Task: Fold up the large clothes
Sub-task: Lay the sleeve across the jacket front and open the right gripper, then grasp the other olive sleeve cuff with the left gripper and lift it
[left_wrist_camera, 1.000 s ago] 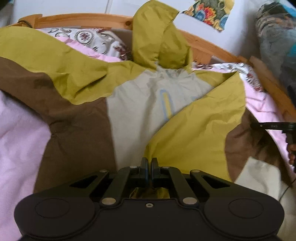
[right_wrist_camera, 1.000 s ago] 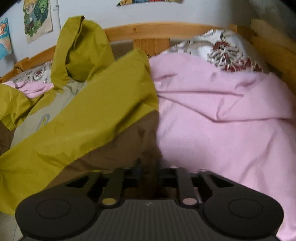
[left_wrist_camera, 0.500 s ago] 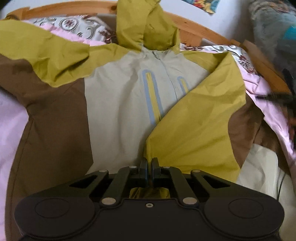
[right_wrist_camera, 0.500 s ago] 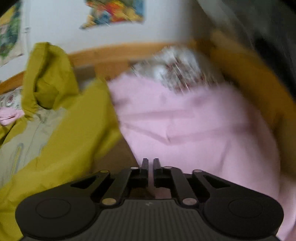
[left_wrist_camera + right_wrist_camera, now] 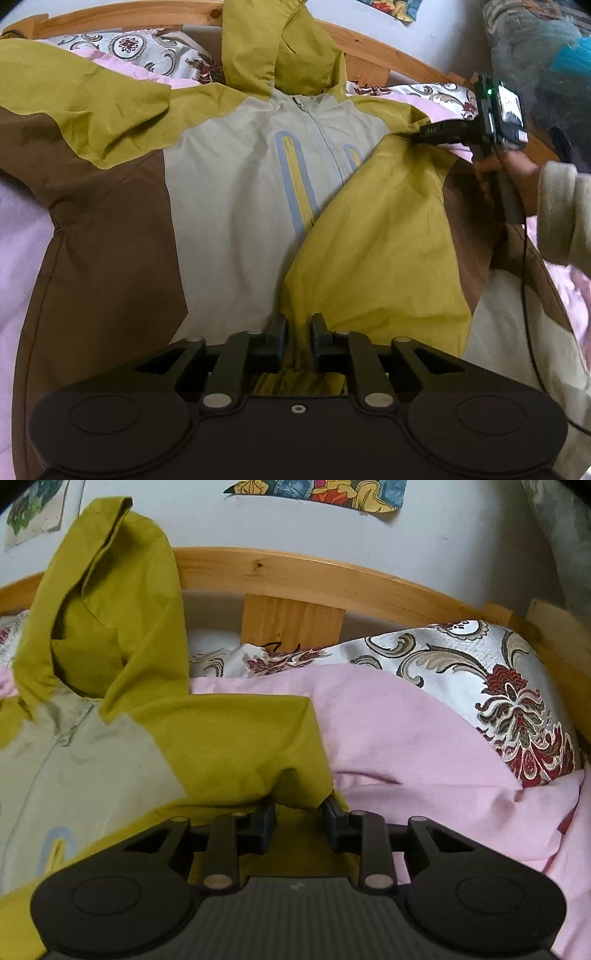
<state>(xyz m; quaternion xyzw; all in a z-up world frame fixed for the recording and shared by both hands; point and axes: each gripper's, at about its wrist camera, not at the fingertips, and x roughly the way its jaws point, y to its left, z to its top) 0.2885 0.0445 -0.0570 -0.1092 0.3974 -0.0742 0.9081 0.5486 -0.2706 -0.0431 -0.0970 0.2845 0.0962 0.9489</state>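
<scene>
done: you've got the right sleeve (image 5: 373,236) laid across the jacket (image 5: 236,206).
left: the other sleeve (image 5: 85,122) (all yours).
jaws: left gripper (image 5: 295,326) and right gripper (image 5: 300,814) are both opening, olive cloth sitting between each pair.

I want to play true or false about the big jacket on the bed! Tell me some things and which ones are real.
1. The jacket lies front up, with its zipper showing. True.
2. The hood is blue. False: it is yellow-green.
3. One sleeve is folded across the jacket's front. True.
4. The blanket under the jacket is green. False: it is pink.
5. The left claw has sleeve cloth between its fingers. True; its jaws are opening.
6. The right claw is on the pillow. False: it is at the jacket's shoulder edge, jaws opening, with yellow cloth in the gap.
</scene>
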